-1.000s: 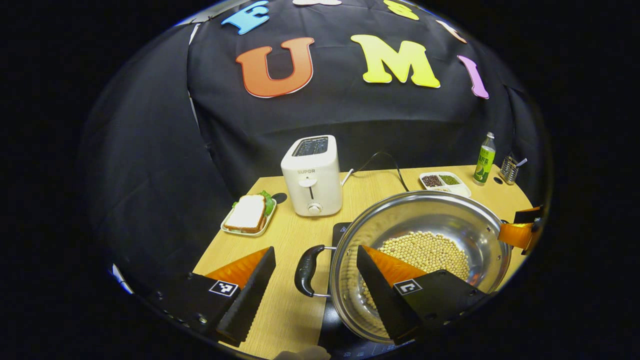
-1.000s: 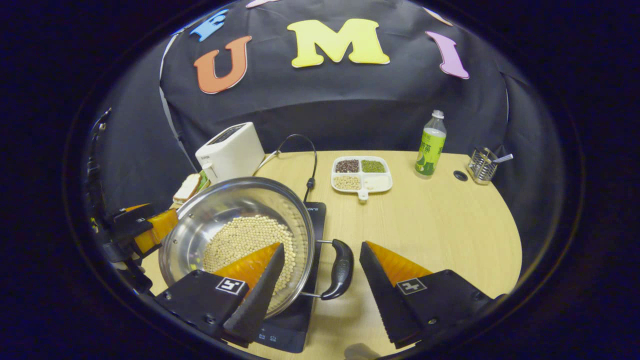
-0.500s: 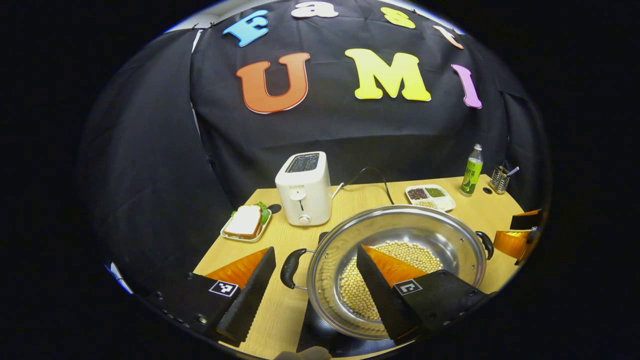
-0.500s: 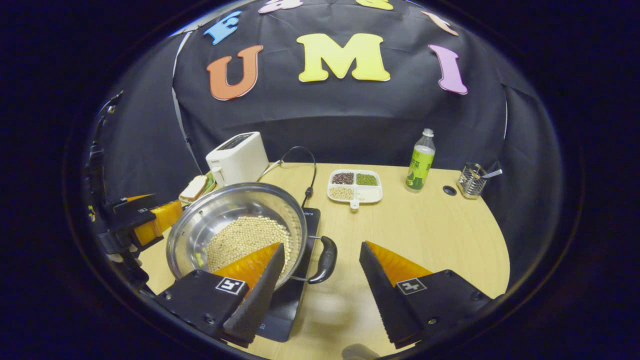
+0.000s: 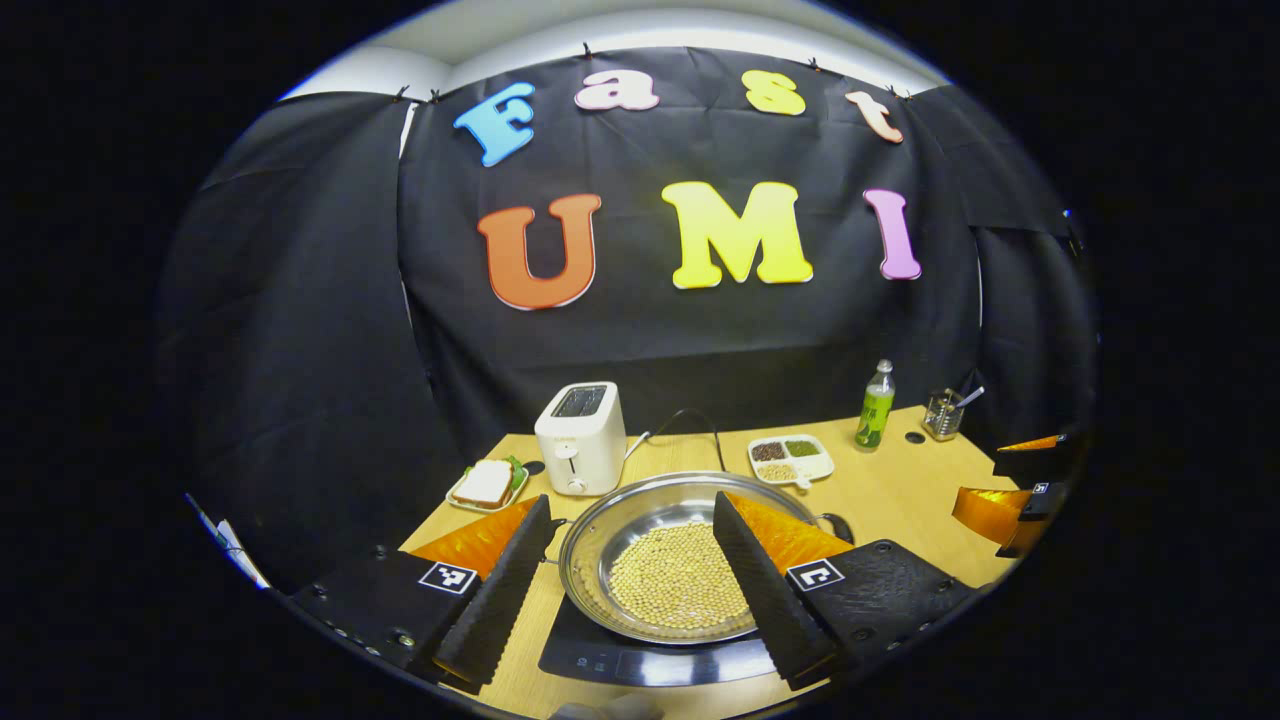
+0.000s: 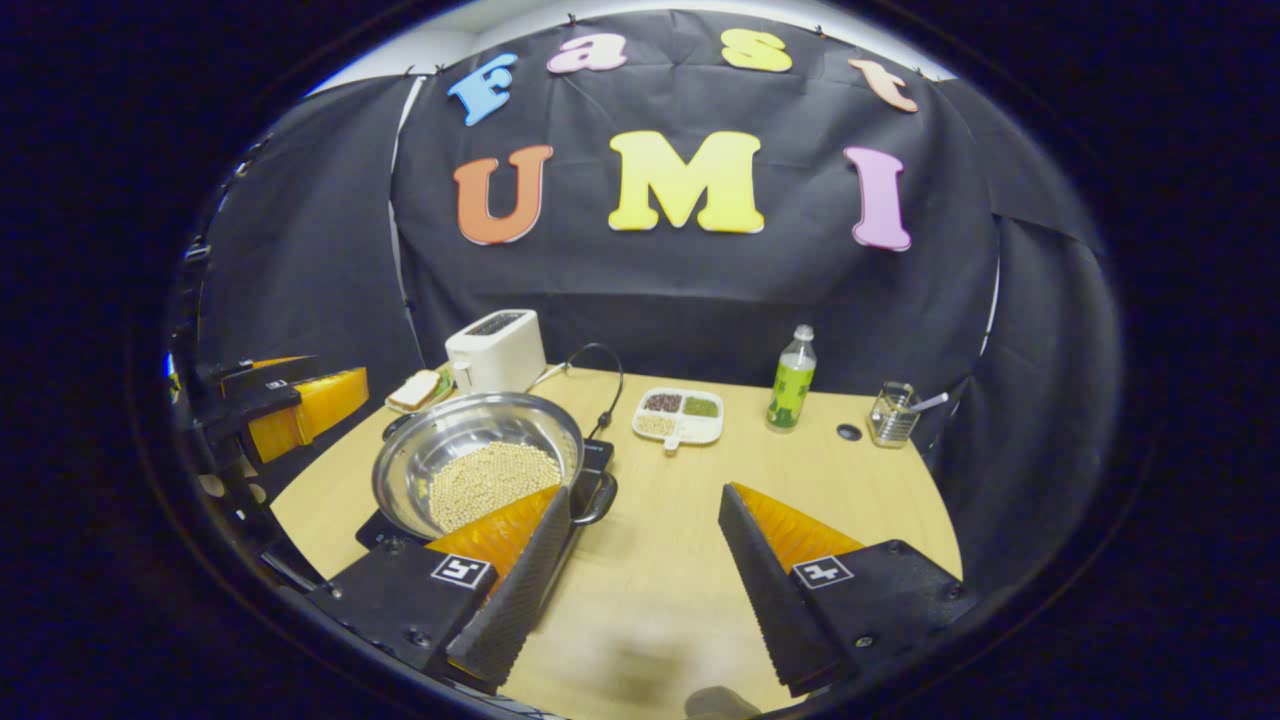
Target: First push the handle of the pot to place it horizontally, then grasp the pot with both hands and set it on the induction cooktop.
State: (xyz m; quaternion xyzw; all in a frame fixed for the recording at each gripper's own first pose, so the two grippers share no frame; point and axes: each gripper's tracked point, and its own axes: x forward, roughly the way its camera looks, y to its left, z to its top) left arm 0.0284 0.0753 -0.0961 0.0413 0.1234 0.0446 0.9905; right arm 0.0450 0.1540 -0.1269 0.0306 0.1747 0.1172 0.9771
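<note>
Tabletop pot (image 5: 670, 560) sits on cooktop (image 5: 660, 662), tools apart.

pot (image 5: 670, 560) on cooktop (image 5: 600, 655), toaster (image 5: 578, 438) behind, bottle (image 5: 875, 405) far right

Your steel pot (image 5: 660, 560) sits flat on the black induction cooktop (image 5: 620, 662) (pale beans cover its bottom), with a black side handle (image 6: 597, 497) sticking out sideways over the cooktop's right edge.
</note>
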